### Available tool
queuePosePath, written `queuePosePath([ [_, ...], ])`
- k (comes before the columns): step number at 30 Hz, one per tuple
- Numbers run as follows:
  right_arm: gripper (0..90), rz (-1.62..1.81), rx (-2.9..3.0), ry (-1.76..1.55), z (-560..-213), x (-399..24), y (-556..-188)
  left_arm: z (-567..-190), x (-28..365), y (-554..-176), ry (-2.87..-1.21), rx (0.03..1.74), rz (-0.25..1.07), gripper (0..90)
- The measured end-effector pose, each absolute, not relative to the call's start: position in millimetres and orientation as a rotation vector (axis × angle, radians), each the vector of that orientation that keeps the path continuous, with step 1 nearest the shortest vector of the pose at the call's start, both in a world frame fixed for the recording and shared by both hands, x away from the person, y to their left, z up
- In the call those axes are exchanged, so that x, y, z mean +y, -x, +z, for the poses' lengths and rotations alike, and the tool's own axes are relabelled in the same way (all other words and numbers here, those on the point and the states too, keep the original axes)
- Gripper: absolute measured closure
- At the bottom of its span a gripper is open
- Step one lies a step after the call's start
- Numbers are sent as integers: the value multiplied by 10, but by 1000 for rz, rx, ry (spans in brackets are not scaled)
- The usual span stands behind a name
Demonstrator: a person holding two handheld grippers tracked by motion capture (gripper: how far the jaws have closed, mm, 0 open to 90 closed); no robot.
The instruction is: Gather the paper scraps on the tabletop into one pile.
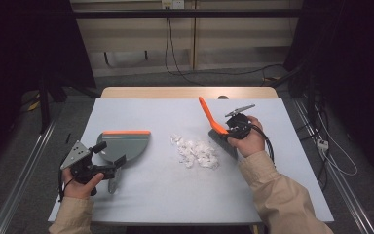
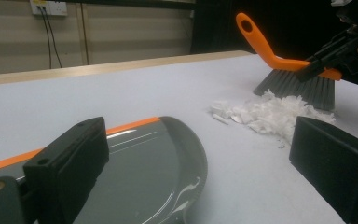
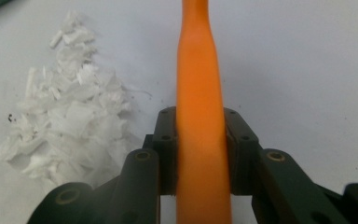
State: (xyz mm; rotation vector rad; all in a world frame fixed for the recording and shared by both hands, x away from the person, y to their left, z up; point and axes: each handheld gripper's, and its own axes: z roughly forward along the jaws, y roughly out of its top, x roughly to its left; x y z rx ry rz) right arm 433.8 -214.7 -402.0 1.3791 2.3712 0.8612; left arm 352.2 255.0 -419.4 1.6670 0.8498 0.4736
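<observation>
**Brush at the scraps, pan waiting wide**

The right gripper [image 3: 200, 154] has its jaws pressed flat on either side of the orange brush [image 1: 214, 124] handle, a firm pinch low on the handle near the head. The left gripper [image 1: 108, 157] has its jaws spread wide, holding nothing; the pan [image 1: 126, 144] lies on the table just past them, its handle end toward the gripper.

From the middle of the table [image 1: 185, 195], the scraps [image 1: 196, 152] sit almost dead centre, a loose white heap. The brush bristles rest at the heap's 3 o'clock edge, touching or nearly so. The pan lies at 9 o'clock, well apart from the heap, and its orange lip faces 12 o'clock rather than toward the scraps.

The pan is empty; nothing white shows in it in the left gripper view.

My guess at the trouble ahead: a sweep toward 9 o'clock would push the scraps across bare table and past the pan's side, since the lip is not turned to meet them. The pan is also unheld, so a nudge from the brush could slide it. The scraps look light, so a quick stroke may scatter them.
</observation>
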Motion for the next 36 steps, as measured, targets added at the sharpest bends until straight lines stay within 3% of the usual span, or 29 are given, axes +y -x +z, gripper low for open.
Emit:
queuePosePath([
  [4, 716, 789, 2398, -1361, -3993, -2123, -4320, -4195, 2540, -3521, -1676, 845, 475, 43],
  [15, 717, 1088, 2359, -1268, -4020, -2034, -4566, -4192, 2554, -3527, -1662, 854, 473, 44],
  [36, 716, 1195, 2389, -1069, -3737, -1301, -4823, -4191, 2572, -3524, -1660, 865, 484, 44],
])
